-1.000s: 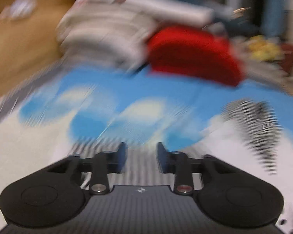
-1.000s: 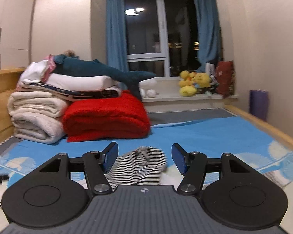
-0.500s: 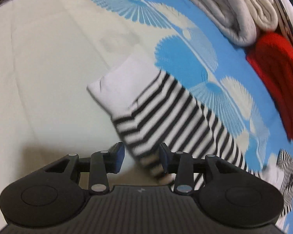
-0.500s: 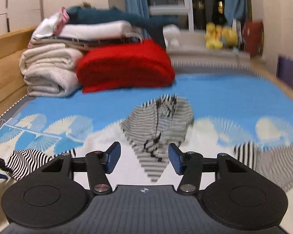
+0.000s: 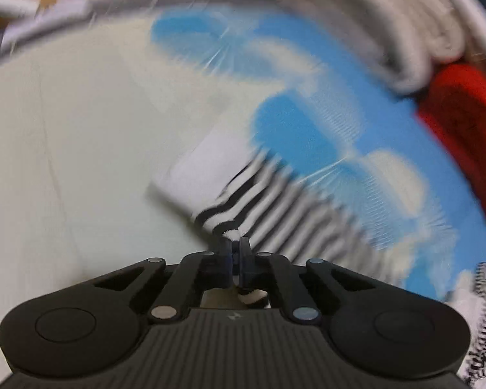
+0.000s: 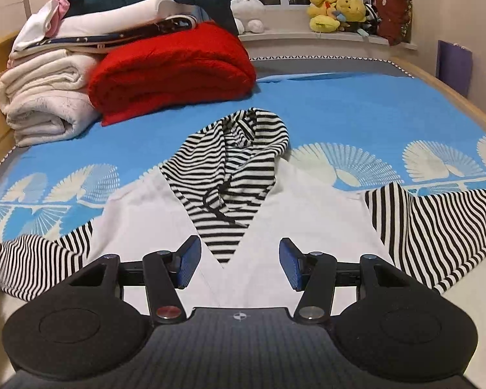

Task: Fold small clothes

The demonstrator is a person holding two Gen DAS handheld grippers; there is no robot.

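Blurred striped sleeve point(image 5: 275, 207), seemingly pinched

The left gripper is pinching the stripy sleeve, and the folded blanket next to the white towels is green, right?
Not quite. The blanket is red, not green; the right wrist view shows it clearly beside the white towels. The rest holds: the left gripper is shut on the stripy sleeve.

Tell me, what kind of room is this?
Most likely a bedroom. A bed with a blue patterned cover fills the view, folded blankets are stacked at its far end, and plush toys sit on the windowsill. A striped hoodie lies spread out for folding.
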